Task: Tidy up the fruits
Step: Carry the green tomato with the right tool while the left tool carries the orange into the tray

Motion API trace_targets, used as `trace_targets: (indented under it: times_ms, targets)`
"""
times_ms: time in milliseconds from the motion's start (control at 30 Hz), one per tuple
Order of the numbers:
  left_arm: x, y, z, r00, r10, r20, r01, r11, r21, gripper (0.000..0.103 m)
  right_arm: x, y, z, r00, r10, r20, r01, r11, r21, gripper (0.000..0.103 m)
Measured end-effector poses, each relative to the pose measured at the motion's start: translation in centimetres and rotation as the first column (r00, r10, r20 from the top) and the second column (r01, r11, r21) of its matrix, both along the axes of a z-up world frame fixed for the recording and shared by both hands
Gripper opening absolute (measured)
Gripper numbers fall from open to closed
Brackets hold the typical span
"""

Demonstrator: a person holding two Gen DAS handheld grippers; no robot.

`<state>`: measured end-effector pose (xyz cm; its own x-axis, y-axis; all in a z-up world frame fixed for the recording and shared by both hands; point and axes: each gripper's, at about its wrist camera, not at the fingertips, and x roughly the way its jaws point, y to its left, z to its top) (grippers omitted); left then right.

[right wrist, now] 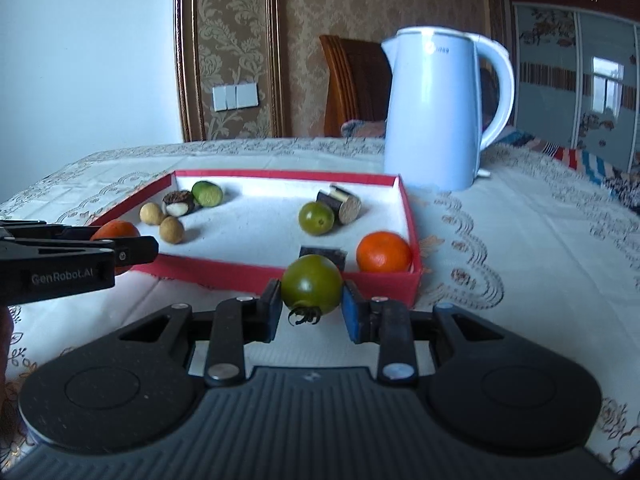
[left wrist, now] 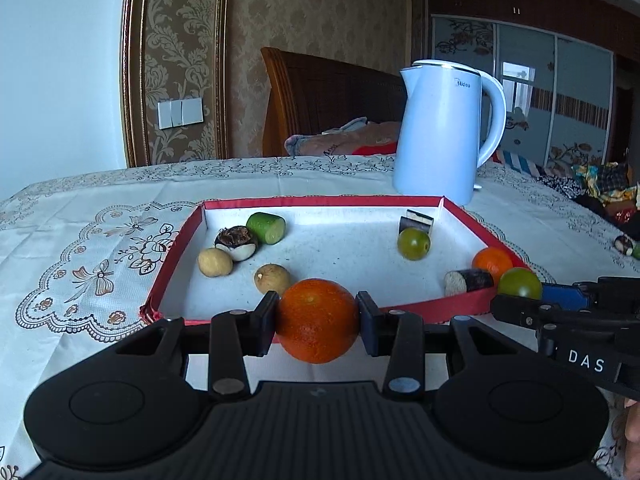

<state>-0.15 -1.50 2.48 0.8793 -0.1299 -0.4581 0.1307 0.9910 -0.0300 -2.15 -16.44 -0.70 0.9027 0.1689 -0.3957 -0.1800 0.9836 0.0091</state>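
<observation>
My left gripper is shut on an orange just in front of the near rim of the red tray. My right gripper is shut on a green tomato at the tray's near right rim. In the tray lie a second orange, another green tomato, two longans, a mangosteen piece, a green cucumber piece and dark sugarcane pieces. In the right wrist view the left gripper enters from the left with its orange.
A pale blue kettle stands behind the tray on the embroidered tablecloth. More fruit pieces lie on the table at the far right. A wooden headboard and bedding lie beyond the table.
</observation>
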Motion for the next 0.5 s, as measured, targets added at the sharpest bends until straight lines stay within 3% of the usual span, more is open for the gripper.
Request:
trace_targets:
  times_ms: [333, 500]
  targets:
    - [4.2, 0.1, 0.3, 0.996, 0.064, -0.065, -0.067, 0.997, -0.044, 0.041, 2.8, 0.5, 2.3, 1.0, -0.004, 0.02, 0.004, 1.0, -0.005, 0.03]
    - [6.0, -0.6, 0.5, 0.994, 0.094, -0.057, -0.094, 0.996, -0.006, 0.041, 5.5, 1.3, 2.0, 1.0, -0.013, -0.022, 0.012, 1.0, -0.007, 0.03]
